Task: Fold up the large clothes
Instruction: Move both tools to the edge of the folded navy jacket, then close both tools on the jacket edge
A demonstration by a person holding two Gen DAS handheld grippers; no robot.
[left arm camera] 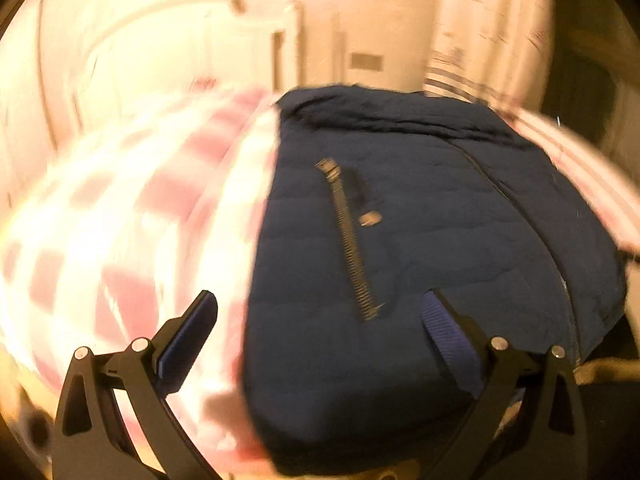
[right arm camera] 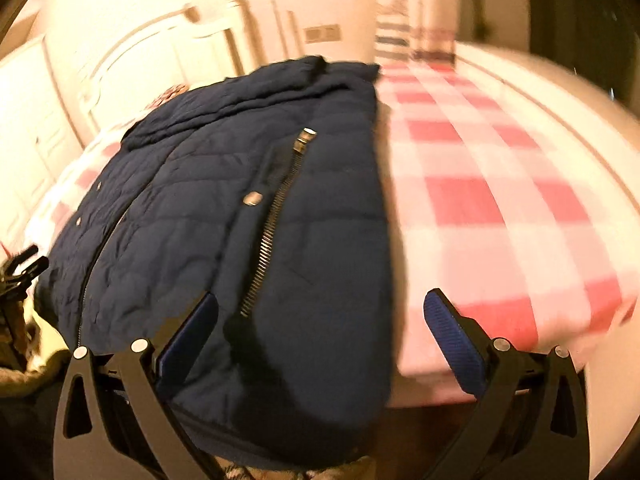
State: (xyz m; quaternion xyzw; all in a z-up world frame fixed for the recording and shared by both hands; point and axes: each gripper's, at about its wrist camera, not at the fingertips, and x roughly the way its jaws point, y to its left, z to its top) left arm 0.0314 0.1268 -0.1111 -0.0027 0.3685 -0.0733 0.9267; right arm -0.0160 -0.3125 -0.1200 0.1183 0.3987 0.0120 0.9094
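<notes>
Navy quilted jacket [left arm camera: 420, 240] lies on the bed [right arm camera: 500, 200], which has a pink-and-white checked cover. In both wrist views it reads as a compact block: straight side edges, no sleeves sticking out. Judgement: sleeves or sides are probably already folded in, but the frames are motion-blurred, so not certain.

The front faces up. Centre zipper [left arm camera: 516, 208] runs lengthwise, with a metal-toothed pocket zipper [right arm camera: 272, 220] on each side. Collar end [right arm camera: 304, 76] is bunched at the far side; the hem sits at the near bed edge, right in front of both grippers.

Left gripper [left arm camera: 320, 316]: fingers wide apart, nothing held, over the jacket's left near edge; one finger over the cover, the other over the fabric. Right gripper [right arm camera: 320, 316]: fingers also wide apart and empty, straddling the jacket's right near edge. I can't tell if either touches the fabric.

Progress estimate is mid-task. Likely left: grab the hem corners, fold hem toward collar to halve the length, then flatten. The puffy fill will spring back, so the fold may not stay flat. Main risk is pinching only the top layer.
</notes>
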